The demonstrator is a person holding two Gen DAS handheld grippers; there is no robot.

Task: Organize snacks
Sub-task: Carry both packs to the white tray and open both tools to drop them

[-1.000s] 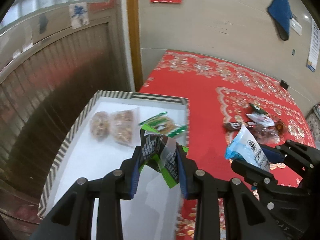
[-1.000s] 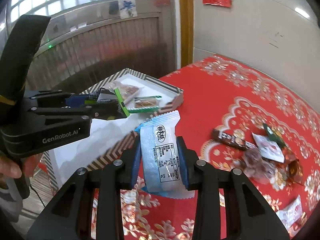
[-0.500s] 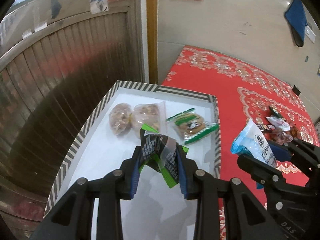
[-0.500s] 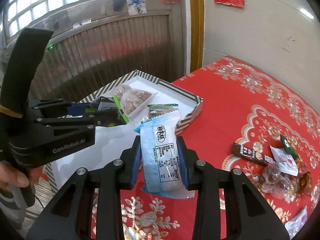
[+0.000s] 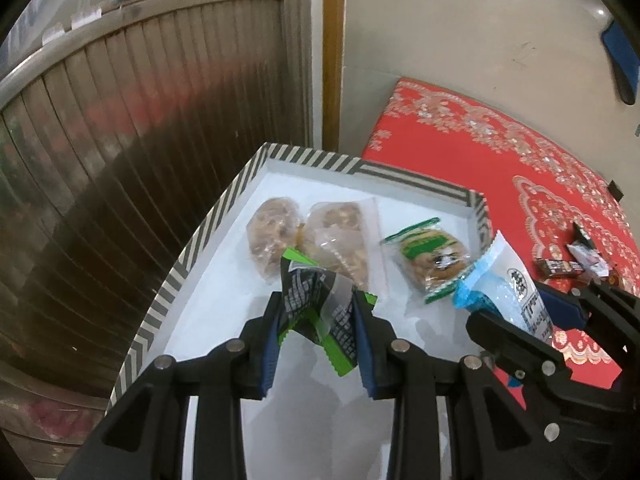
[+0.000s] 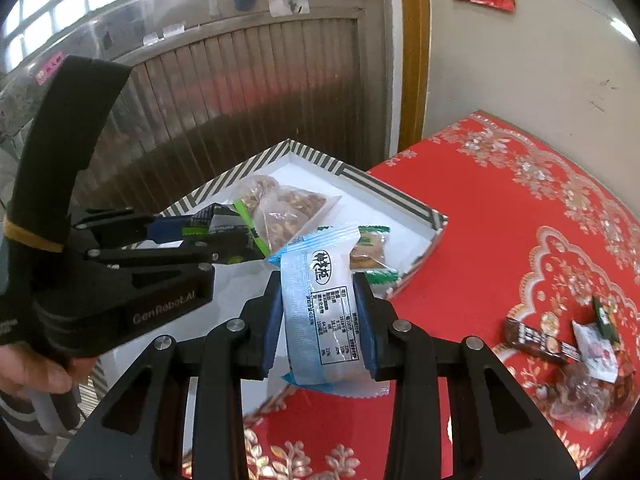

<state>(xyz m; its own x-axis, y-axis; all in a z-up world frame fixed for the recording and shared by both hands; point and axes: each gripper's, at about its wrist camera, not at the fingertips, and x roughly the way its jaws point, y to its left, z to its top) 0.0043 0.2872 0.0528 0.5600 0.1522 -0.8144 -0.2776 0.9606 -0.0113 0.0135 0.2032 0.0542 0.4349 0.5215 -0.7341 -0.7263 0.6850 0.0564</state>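
Tray [image 5: 208, 236] sits at the table's left end, on the tablecloth [image 5: 500, 160], with the shutter wall [image 5: 140, 120] behind and to its left. In the tray's far half: 2 clear bags [image 5: 304, 236] side by side, a cookie packet [image 5: 430, 258] to their right. My left gripper [image 5: 318, 322] holds a wrapper [image 5: 316, 308] over the tray; my right gripper [image 6: 320, 324] holds a pouch [image 6: 320, 304] over the tray's right edge. Loose snacks [image 6: 560, 344] lie well right.
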